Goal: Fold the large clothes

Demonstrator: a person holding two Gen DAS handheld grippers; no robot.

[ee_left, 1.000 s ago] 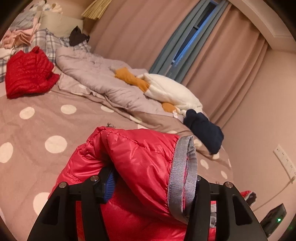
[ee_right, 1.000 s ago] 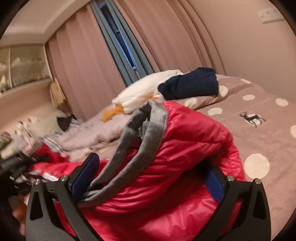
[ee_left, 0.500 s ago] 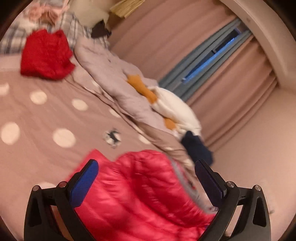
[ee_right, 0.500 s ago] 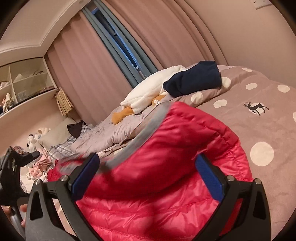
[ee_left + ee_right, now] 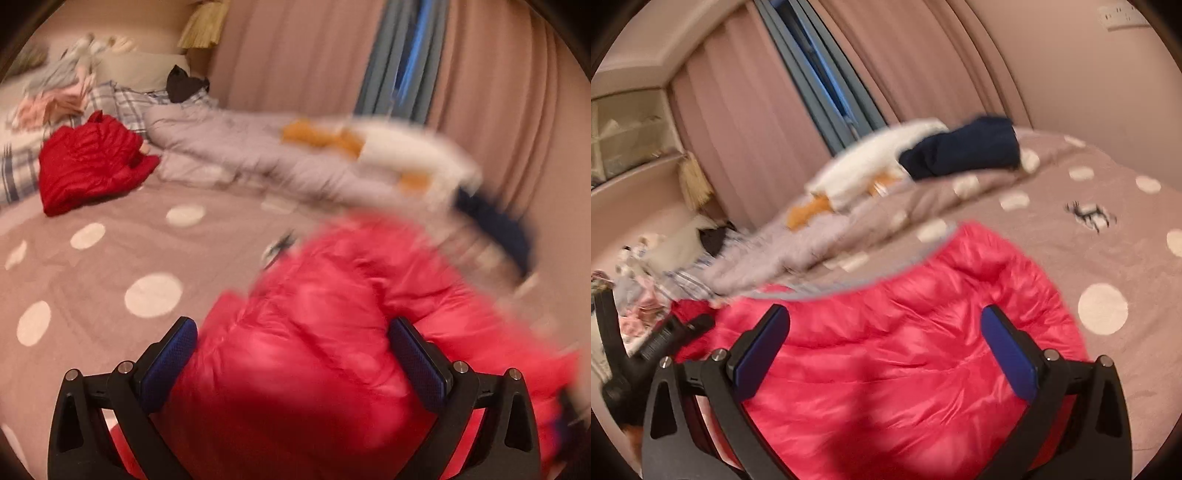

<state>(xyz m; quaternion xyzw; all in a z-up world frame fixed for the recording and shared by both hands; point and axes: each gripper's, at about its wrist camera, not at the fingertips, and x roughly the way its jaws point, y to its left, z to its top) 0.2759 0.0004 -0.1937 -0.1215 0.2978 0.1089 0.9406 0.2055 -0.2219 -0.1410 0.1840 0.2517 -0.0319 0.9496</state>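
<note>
A large red puffer jacket [image 5: 351, 332] lies on the bed, filling the lower middle of the left wrist view. It also shows in the right wrist view [image 5: 905, 362], with a grey trim along its far edge. My left gripper [image 5: 291, 350] is open, its blue pads either side of a bulge of jacket, not pinching it. My right gripper [image 5: 886, 347] is open above the jacket and holds nothing. The left gripper's black frame shows at the left edge of the right wrist view [image 5: 646, 350]. Both views are blurred.
The bed has a mauve cover with white dots [image 5: 110, 266]. A second red jacket [image 5: 88, 162] lies far left. A lilac duvet [image 5: 258, 155], a white and orange plush [image 5: 871, 173] and a folded navy garment [image 5: 964, 151] lie by the curtains. Clothes pile at the pillows [image 5: 55, 99].
Both grippers have let go of the jacket and opened. The raised sleeve and grey hem have dropped, and the jacket now lies flatter on the bed. Both cameras have pulled back.
</note>
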